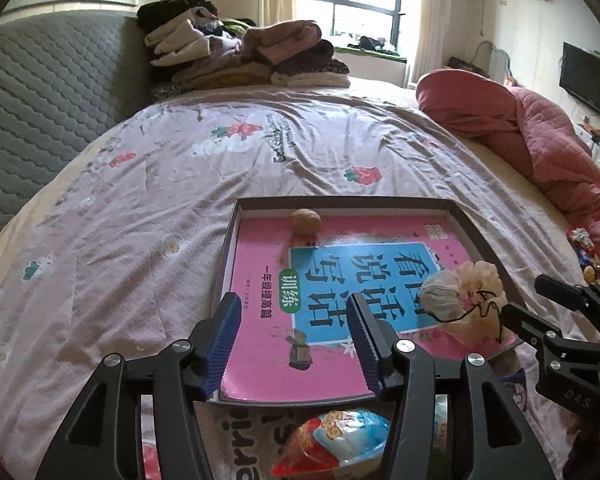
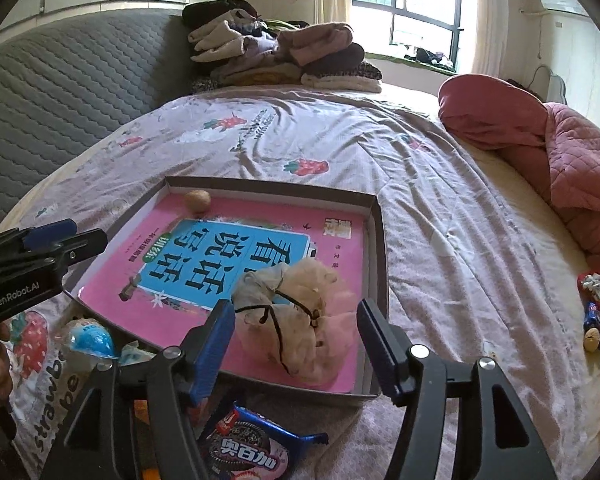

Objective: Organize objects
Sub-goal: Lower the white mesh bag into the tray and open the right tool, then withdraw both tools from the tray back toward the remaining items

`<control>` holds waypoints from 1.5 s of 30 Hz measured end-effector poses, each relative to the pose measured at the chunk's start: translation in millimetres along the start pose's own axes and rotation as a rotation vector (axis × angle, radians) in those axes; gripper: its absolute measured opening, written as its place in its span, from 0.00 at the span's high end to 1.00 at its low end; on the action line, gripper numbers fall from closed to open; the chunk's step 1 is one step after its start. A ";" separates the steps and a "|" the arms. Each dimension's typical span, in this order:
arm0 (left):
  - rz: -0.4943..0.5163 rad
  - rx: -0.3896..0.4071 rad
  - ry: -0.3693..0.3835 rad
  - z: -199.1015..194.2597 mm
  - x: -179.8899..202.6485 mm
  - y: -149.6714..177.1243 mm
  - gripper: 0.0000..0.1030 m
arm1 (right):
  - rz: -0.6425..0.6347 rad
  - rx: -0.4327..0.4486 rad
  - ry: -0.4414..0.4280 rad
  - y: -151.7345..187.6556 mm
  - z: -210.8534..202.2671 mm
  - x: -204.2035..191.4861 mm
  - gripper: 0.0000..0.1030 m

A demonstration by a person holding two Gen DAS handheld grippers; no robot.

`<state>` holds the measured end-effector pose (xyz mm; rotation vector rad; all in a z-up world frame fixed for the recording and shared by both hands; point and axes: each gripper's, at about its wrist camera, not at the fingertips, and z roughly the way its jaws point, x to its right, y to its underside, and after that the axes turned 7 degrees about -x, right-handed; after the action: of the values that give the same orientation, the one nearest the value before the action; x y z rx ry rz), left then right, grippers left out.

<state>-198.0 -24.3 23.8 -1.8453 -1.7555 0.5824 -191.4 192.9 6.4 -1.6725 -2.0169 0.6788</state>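
A shallow cardboard box (image 1: 472,224) (image 2: 380,240) lies on the bed and holds a pink book (image 1: 260,264) (image 2: 332,248). A small brown walnut-like ball (image 1: 306,221) (image 2: 197,201) rests at the book's far edge. A sheer drawstring pouch (image 1: 466,300) (image 2: 300,320) lies on the book's near right corner. My left gripper (image 1: 294,344) is open and empty over the box's near edge. My right gripper (image 2: 296,344) is open, its fingers on either side of the pouch, just short of it. A blue-and-red snack packet (image 1: 336,446) (image 2: 90,342) and a cookie pack (image 2: 248,448) lie in front of the box.
The bed has a pale strawberry-print sheet (image 1: 140,208) (image 2: 440,208). A pile of folded clothes (image 1: 240,52) (image 2: 276,48) sits at the far end. A pink quilt (image 1: 540,136) (image 2: 560,152) is heaped at the right. Small trinkets (image 2: 594,312) lie at the right edge.
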 end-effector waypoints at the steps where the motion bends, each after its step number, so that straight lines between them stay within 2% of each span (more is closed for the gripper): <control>1: 0.000 0.004 0.000 -3.1 0.1 0.2 0.45 | -0.002 0.005 0.000 -0.3 -2.6 -0.6 0.39; 9: 0.006 0.031 0.013 -27.2 4.2 4.7 0.44 | -0.013 0.043 -0.008 0.4 -25.2 -5.3 0.39; 31: 0.037 0.065 0.032 -81.8 22.5 44.2 0.43 | -0.027 0.098 -0.021 27.2 -76.6 -15.1 0.39; 45: 0.069 0.048 0.030 -100.9 35.5 72.5 0.43 | -0.029 0.114 -0.023 47.8 -100.5 -19.2 0.39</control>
<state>-75.9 1.7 57.1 -1.8783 -1.6492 0.6150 -89.8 190.9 55.7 -1.5746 -1.9747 0.7909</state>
